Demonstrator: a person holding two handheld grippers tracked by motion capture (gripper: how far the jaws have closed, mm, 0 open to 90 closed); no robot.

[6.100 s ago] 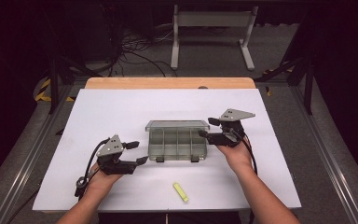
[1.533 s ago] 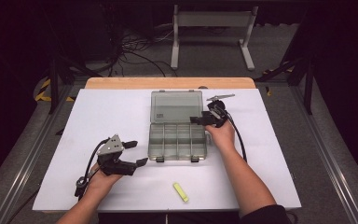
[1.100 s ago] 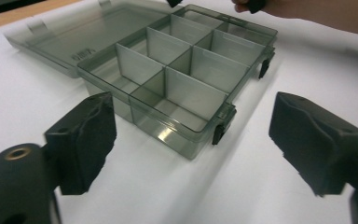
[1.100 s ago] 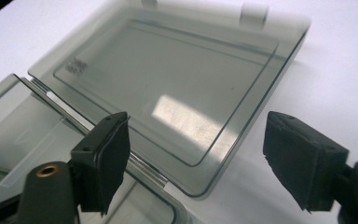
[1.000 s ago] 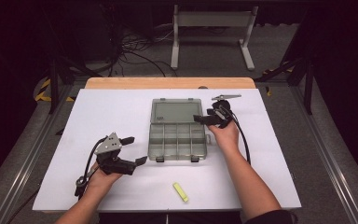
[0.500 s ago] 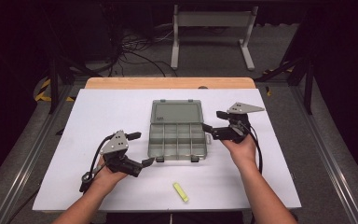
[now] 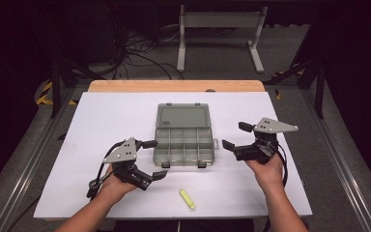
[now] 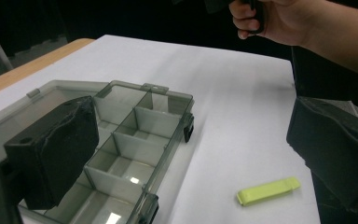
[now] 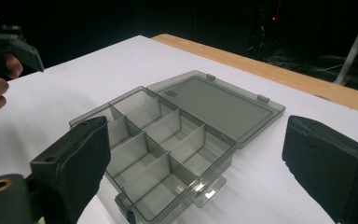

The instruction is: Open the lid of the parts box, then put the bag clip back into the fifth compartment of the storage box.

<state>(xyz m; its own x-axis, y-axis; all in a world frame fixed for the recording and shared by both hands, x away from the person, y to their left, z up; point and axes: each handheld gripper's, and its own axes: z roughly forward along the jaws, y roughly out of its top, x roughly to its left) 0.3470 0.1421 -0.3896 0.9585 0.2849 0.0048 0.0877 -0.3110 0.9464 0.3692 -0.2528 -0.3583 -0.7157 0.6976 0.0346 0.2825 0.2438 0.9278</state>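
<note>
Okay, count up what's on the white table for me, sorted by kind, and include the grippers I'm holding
Compartment box, clear grey, lid open flat: 1
Yellow-green clip: 1
Hand-held grippers, the left hand-held gripper and the right hand-held gripper, both with jaws apart and nothing between them: 2
Total: 4

organizer box (image 7: pixel 183 140): smoky translucent plastic, glossy, between both sets of jaws | clip (image 8: pixel 268 190): matt yellow-green plastic, by left jaws | jaws: matt black, rough foam-like pads | counter (image 7: pixel 101 116): smooth matt white sheet, wood far edge
</note>
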